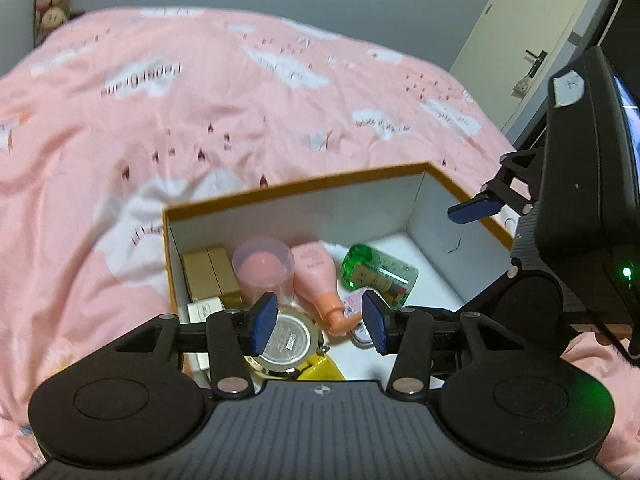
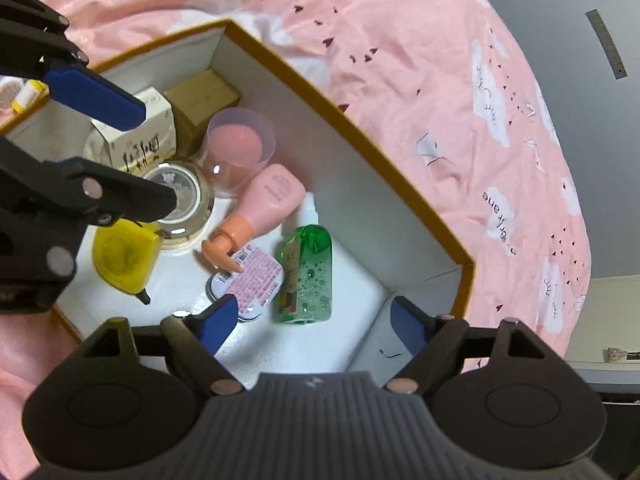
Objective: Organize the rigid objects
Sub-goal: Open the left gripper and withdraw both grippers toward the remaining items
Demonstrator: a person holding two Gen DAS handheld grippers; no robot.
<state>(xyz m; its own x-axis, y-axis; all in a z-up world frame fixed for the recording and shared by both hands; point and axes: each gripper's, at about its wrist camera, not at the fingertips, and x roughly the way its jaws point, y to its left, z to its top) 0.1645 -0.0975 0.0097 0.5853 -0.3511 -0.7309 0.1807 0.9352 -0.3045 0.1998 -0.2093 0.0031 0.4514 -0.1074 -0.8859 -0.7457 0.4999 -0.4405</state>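
Two hand-held grippers are hovering over one orange-rimmed white cardboard box (image 2: 400,184) lying on the pink bed: the left hand-held gripper (image 1: 320,322) and the right hand-held gripper (image 2: 316,326), both spread and pinching nothing. One green gel bottle (image 2: 310,276), one pink pump bottle (image 2: 264,204) and one yellow tape measure (image 2: 122,256) are lying inside the box, leaving bare floor toward its near right corner.

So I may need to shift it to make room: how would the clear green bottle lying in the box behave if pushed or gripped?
The clear green bottle lies flat on a broad face in the white-lined box, so it would probably slide, not roll. Bubbles suggest gel inside, so likely heavyish for its size. Its glossy plastic may slip between pads.
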